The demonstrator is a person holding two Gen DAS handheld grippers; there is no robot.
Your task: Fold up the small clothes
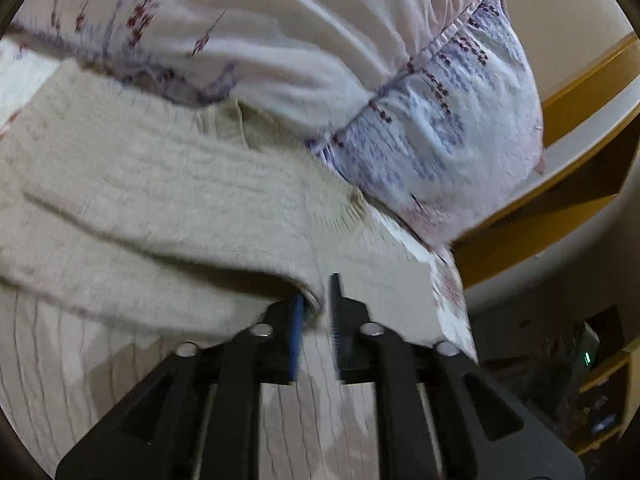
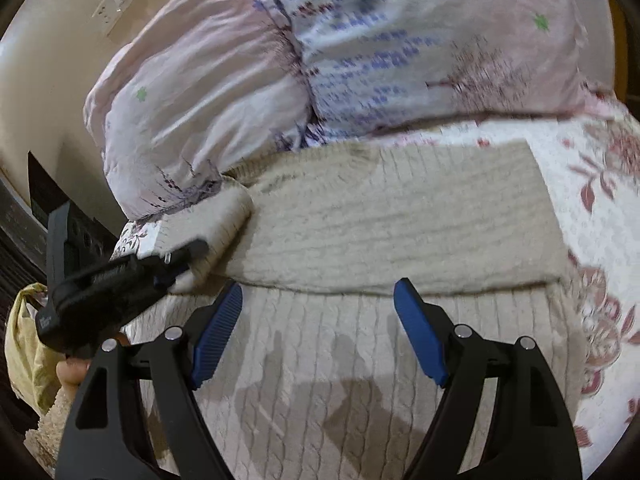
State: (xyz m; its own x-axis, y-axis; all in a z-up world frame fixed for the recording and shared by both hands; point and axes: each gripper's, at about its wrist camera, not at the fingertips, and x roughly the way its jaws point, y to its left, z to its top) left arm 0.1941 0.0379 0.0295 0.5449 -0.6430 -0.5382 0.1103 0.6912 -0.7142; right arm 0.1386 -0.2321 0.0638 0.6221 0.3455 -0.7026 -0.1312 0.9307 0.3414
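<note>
A cream cable-knit sweater (image 1: 152, 200) lies on the bed, its upper part folded over the lower part. In the left wrist view my left gripper (image 1: 318, 300) is shut on the edge of the folded sleeve layer. The right wrist view shows the same sweater (image 2: 400, 220) spread across the bed. My right gripper (image 2: 318, 300) is open and empty just above the sweater's lower part, near the fold edge. The left gripper (image 2: 176, 264) shows at the left in that view, pinching the sleeve end (image 2: 216, 224).
A large pink and blue floral pillow (image 1: 440, 128) lies right behind the sweater, also in the right wrist view (image 2: 320, 60). A floral bedsheet (image 2: 600, 240) covers the bed. A wooden bed frame (image 1: 560, 208) is at the right. A yellow bag (image 2: 24, 340) lies beside the bed.
</note>
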